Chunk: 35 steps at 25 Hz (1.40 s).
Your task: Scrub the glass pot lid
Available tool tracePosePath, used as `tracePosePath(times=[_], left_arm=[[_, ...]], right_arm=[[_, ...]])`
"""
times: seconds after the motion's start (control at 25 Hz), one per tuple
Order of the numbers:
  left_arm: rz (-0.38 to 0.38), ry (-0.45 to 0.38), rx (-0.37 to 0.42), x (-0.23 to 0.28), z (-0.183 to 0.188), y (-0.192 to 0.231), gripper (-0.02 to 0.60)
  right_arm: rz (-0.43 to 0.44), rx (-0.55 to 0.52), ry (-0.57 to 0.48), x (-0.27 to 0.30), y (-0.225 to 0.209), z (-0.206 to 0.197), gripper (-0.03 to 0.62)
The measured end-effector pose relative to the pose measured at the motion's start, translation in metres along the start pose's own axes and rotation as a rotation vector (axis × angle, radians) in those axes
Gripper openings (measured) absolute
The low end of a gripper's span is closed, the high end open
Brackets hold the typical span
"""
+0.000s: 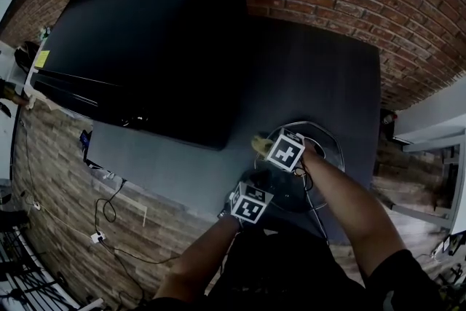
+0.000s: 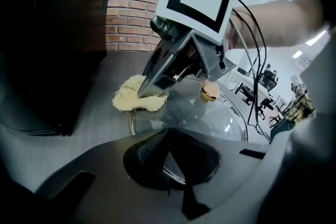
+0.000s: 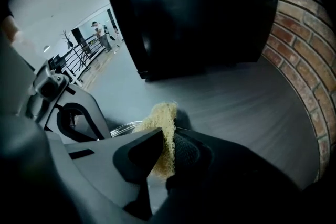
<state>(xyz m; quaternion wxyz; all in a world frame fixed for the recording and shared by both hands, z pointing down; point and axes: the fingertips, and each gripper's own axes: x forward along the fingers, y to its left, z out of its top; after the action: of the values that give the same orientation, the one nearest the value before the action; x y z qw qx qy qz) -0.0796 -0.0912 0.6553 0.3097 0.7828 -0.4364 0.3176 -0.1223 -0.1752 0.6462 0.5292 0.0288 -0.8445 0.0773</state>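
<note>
Two hand-held grippers share this step, so give each one its own job. Your left hand-held gripper (image 2: 168, 136) is clamped on the near rim of the glass pot lid (image 2: 210, 118). The lid lies dome up on the surface (image 1: 313, 76), directly ahead of that gripper. Your right hand-held gripper (image 3: 163, 135) has its jaws pressed together on the yellow scrub pad (image 3: 164, 112). It holds the pad at the lid's edge, ahead and to the left of the left gripper, and the pad seems to be partly off the glass.

To scrub well, I think you should hold the rim firmly, because smooth glass may slide under the strokes. Bring the pad fully onto the dome. Make short round strokes from the rim toward the knob (image 2: 210, 93). Let only the pad touch the glass, not the jaw tips.

Now the count, from big to small:
- one surface
- one large black panel (image 1: 153, 40), standing beyond the right gripper
- one lid
- two grippers
- one pad
- one golden knob
</note>
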Motion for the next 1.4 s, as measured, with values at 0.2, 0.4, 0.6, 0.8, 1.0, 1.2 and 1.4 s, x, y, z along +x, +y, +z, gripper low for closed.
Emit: tracePosePath(times=[0.2, 0.4, 0.6, 0.8, 1.0, 1.2, 1.4], left_arm=[[0.002, -0.007, -0.007, -0.001, 0.001, 0.001, 0.034], [0.010, -0.024, -0.015, -0.001, 0.004, 0.002, 0.034], [0.015, -0.031, -0.022, -0.001, 0.004, 0.004, 0.034], [0.026, -0.005, -0.019, -0.005, 0.003, 0.005, 0.034], [0.041, 0.003, -0.019, -0.005, 0.006, 0.006, 0.034], [0.061, 0.003, -0.029, -0.005, 0.004, 0.007, 0.034], [0.084, -0.002, -0.050, -0.004, 0.002, 0.008, 0.034]], right_arm=[[-0.055, 0.153, -0.029, -0.012, -0.034, -0.013, 0.048], [-0.132, 0.256, -0.050, -0.026, -0.069, -0.037, 0.049], [-0.184, 0.365, -0.071, -0.044, -0.095, -0.066, 0.048], [-0.226, 0.446, -0.083, -0.062, -0.110, -0.096, 0.048], [-0.260, 0.507, -0.081, -0.077, -0.119, -0.132, 0.048], [-0.279, 0.557, -0.087, -0.090, -0.115, -0.164, 0.048], [-0.292, 0.582, -0.093, -0.100, -0.107, -0.189, 0.048]])
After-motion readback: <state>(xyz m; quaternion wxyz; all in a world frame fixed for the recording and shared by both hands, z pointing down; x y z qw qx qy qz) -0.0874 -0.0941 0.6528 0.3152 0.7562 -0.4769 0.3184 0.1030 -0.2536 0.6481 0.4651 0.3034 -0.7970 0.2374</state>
